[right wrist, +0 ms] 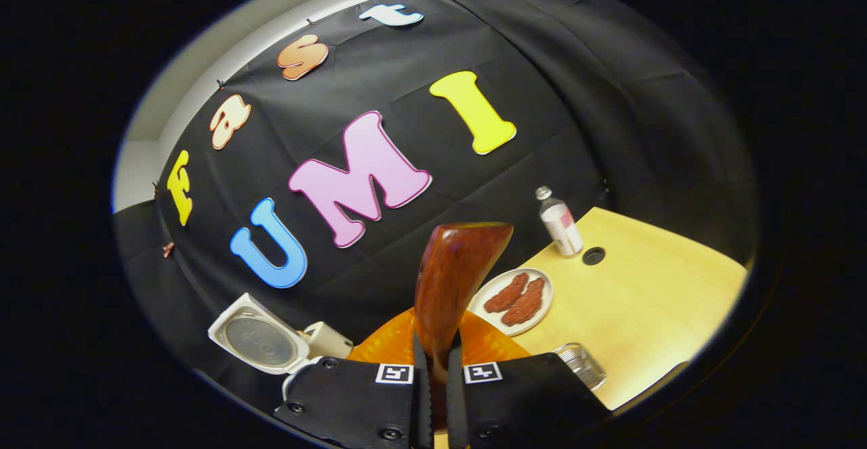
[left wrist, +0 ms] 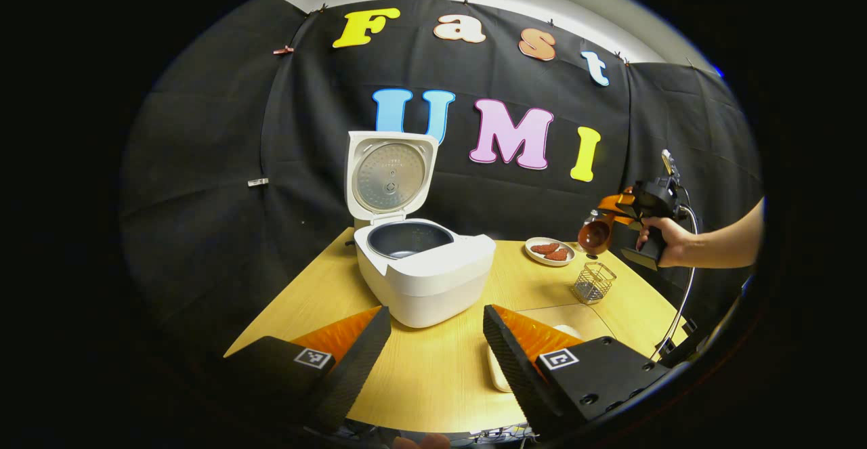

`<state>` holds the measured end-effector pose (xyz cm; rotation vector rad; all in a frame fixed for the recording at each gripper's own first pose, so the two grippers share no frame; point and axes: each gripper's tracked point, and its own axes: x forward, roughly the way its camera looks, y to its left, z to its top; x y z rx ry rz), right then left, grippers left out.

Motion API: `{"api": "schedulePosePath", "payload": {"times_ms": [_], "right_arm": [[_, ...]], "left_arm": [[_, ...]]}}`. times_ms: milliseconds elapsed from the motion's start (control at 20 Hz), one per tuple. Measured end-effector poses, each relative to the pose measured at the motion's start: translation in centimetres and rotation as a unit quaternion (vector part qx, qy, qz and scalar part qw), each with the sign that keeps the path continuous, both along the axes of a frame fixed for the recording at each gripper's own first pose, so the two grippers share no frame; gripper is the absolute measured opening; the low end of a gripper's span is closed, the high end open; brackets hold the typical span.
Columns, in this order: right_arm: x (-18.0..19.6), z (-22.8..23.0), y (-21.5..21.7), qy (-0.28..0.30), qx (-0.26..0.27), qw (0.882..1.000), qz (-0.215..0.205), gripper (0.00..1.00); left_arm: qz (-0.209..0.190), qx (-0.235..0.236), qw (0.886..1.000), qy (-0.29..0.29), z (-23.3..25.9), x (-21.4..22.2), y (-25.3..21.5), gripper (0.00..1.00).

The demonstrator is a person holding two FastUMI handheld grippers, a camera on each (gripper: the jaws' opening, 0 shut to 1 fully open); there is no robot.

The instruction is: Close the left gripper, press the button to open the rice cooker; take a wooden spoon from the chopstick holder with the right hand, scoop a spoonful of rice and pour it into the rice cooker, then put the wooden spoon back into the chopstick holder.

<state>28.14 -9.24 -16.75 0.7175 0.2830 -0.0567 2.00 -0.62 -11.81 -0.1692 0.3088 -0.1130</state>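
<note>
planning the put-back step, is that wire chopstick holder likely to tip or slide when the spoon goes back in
Probably yes. The chopstick holder looks like thin open wire mesh with nothing seen inside, so likely light and easy to slide on the smooth wooden table. The wooden spoon in the right gripper looks long beside it, so a leaning handle may tip it.

- White rice cooker [left wrist: 423,276], with a dark grey inner pot and silvery lid lining.
- Right of the cooker: white plate [left wrist: 550,251] of reddish-brown food.
- Glossy reddish-brown wooden spoon [right wrist: 455,280].
- Pale wood-grain table [left wrist: 433,374].
- Silver wire-mesh chopstick holder [left wrist: 593,283].
</note>
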Motion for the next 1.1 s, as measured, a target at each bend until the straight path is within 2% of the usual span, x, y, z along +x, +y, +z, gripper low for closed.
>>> {"api": "schedulePosePath", "payload": {"times_ms": [300, 500, 550, 600, 750, 800, 850, 950, 1100], "right_arm": [[0.7, -6.4, -5.9, 0.032, -0.063, 0.997, -0.018, 0.13], [1.2, -9.7, -4.7, 0.049, -0.079, 0.996, 0.016, 0.14], [1.1, -10.4, -4.4, 0.056, -0.081, 0.995, 0.022, 0.10], [1.2, -11.0, -4.3, 0.062, -0.085, 0.994, 0.024, 0.16], [1.2, -11.9, -3.7, 0.072, -0.081, 0.994, 0.030, 0.19], [1.3, -11.8, -3.7, 0.071, -0.075, 0.994, 0.031, 0.24], [1.4, -11.7, -3.8, 0.074, -0.071, 0.994, 0.026, 0.22], [1.0, -11.3, -4.1, 0.079, -0.056, 0.995, 0.021, 0.37], [-0.2, -11.8, -4.8, 0.109, -0.046, 0.993, 0.012, 0.98]], "left_arm": [[-0.008, 0.005, 1.000, 0.021, 0.3, -0.2, -1.9, 0.95], [-0.011, 0.010, 1.000, 0.028, 0.7, 0.0, -2.8, 0.95], [-0.009, 0.011, 1.000, 0.028, 0.9, 0.1, -2.9, 0.95], [-0.006, 0.011, 1.000, 0.028, 1.1, 0.2, -2.8, 0.95], [0.000, 0.017, 1.000, 0.022, 1.9, 0.5, -2.6, 0.95], [0.002, 0.020, 1.000, 0.019, 2.1, 0.5, -2.5, 0.95], [0.002, 0.023, 1.000, 0.017, 2.3, 0.5, -2.4, 0.95], [0.003, 0.022, 1.000, 0.012, 2.8, 0.6, -2.5, 0.95], [0.002, 0.020, 1.000, 0.000, 3.6, 0.9, -2.7, 0.95]]}}
